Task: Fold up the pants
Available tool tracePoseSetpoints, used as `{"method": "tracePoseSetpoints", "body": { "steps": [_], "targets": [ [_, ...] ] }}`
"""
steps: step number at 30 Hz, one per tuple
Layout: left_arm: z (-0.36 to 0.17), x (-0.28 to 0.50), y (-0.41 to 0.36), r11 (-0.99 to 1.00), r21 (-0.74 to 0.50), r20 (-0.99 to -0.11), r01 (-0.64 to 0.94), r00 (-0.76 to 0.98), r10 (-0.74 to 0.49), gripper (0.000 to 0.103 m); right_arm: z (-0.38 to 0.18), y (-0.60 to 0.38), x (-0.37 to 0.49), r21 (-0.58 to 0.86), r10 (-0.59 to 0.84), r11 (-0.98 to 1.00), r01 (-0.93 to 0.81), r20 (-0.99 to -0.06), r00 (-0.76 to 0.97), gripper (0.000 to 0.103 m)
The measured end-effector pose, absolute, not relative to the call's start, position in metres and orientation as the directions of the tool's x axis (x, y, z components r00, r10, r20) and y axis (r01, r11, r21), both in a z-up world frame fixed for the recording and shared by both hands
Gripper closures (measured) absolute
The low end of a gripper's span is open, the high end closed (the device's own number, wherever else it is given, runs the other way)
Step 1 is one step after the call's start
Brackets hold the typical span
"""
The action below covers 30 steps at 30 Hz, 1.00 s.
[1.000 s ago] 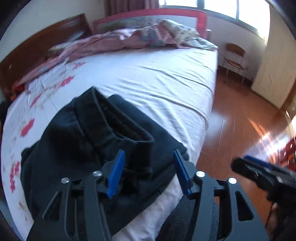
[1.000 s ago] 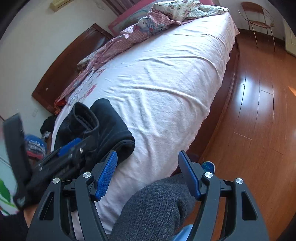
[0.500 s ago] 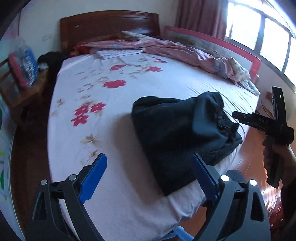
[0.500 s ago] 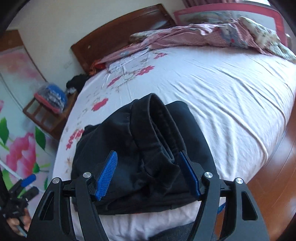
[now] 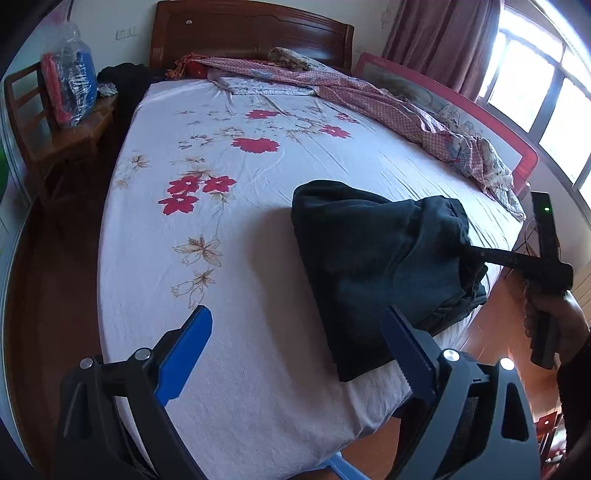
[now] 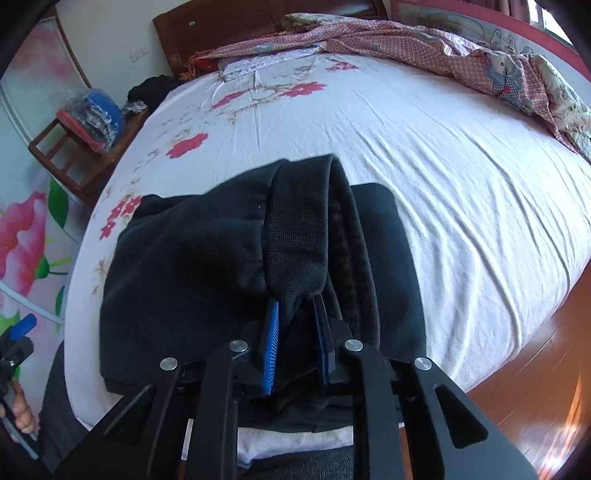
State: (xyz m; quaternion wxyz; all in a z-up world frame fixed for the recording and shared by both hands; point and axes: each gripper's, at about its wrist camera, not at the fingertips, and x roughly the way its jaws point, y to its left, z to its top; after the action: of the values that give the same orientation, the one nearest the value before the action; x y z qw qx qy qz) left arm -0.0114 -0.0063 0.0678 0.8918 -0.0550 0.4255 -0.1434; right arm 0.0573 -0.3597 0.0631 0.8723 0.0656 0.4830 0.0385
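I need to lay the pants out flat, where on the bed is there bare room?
Bare sheet runs from the black pants toward the headboard, bordered by the pink quilt along the window side. It is crowded at the near edge: the pants lie there, in the right tool.

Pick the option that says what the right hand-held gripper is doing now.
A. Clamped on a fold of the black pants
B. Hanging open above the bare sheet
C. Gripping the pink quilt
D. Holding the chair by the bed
A: in the right wrist view the right hand-held gripper has just closed its blue pads on a raised fold of the black pants at the near edge of the bed.
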Motion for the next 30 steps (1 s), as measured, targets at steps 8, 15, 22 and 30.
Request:
{"method": "tracePoseSetpoints", "body": {
  "steps": [8, 15, 22, 30],
  "targets": [
    [0.069, 0.007, -0.019, 0.934, -0.201, -0.724, 0.295, 0.598, -0.344, 0.007, 0.023, -0.389, 0.017, 0.181, 0.072, 0.965, 0.188, -0.877, 0.475, 0.076],
    [0.059, 0.037, -0.09, 0.843, -0.161, -0.707, 0.514, 0.535, -0.462, 0.007, 0.067, -0.393, -0.005, 0.25, -0.006, 0.903, 0.35, -0.806, 0.592, 0.053],
    [0.017, 0.033, -0.158, 0.74, -0.191, -0.783, 0.645, 0.356, -0.511, 0.007, 0.083, -0.345, 0.066, 0.319, 0.171, 0.945, 0.079, -0.682, 0.711, 0.076],
    [-0.006, 0.014, -0.171, 0.715, -0.148, -0.8, 0.683, 0.343, -0.492, 0.007, -0.013, -0.401, 0.111, 0.471, 0.267, 0.855, 0.218, -0.759, 0.594, 0.103]
  ]
}}
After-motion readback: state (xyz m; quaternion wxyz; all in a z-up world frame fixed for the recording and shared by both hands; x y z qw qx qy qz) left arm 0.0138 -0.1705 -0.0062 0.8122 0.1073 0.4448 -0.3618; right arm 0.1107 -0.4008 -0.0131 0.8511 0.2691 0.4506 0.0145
